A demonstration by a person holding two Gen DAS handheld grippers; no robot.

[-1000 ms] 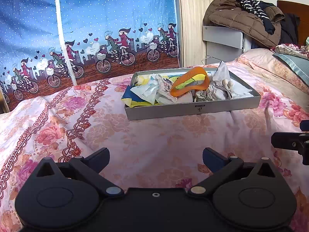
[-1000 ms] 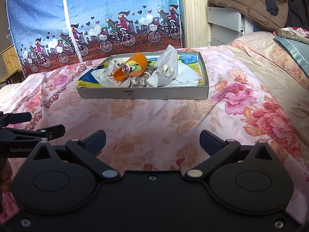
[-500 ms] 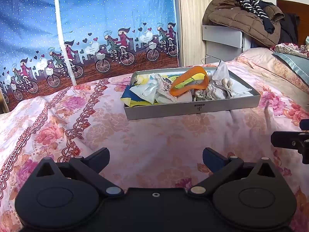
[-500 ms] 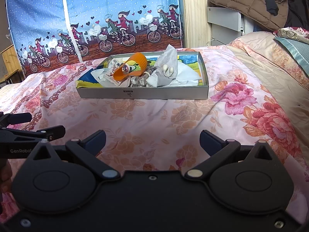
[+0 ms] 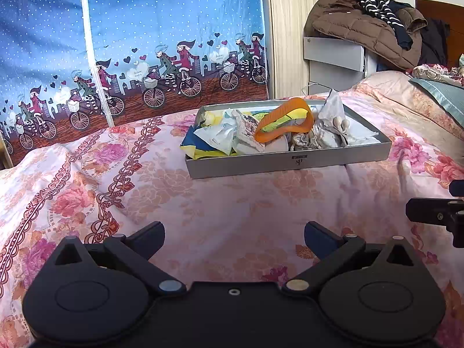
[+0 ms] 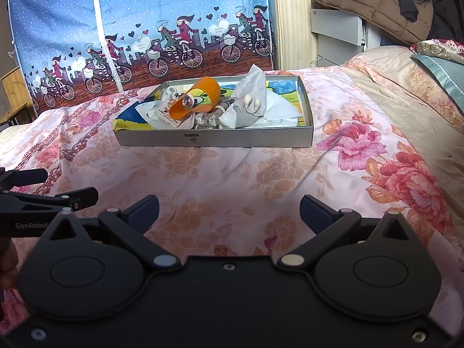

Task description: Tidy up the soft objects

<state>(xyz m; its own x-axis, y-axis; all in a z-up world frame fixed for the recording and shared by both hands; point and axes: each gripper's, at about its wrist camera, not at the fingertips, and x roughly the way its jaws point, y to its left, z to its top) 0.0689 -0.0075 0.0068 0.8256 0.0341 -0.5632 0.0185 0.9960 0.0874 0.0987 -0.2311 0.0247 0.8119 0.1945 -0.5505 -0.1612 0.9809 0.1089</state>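
So both grippers are just hanging low over the bed (image 5: pixel 232 203) here, side by side, and neither one has anything in it. The left gripper (image 5: pixel 233 233) has its jaws spread wide with only flowery bedspread between them, and the right gripper (image 6: pixel 229 207) is the same, wide and empty. The stuff that matters is all up ahead, well apart from both: a shallow grey tray (image 6: pixel 214 139) sitting on the bedspread with the soft things heaped in it. There's an orange band (image 6: pixel 200 95) looped up on top of the pile, a grey-white cloth (image 6: pixel 252 98) standing up in a peak with some small cream pieces on it, a scrunched bit of fabric (image 5: pixel 303 140) by the front wall, some crinkly white packets (image 5: pixel 220 136), and a blue and yellow sheet (image 5: pixel 194 145) under it all, poking over the tray's left end. Honestly, this could be either end of the job: everything is already gathered in the tray, which fits "done, pulling back", but it's a jumble and not sorted, which fits "about to dig in" just as well. Can't call it from this. If a gripper does go in, the pieces overlap a lot, so I'd guess it needs to pinch one item by a free edge or it drags the neighbours along.
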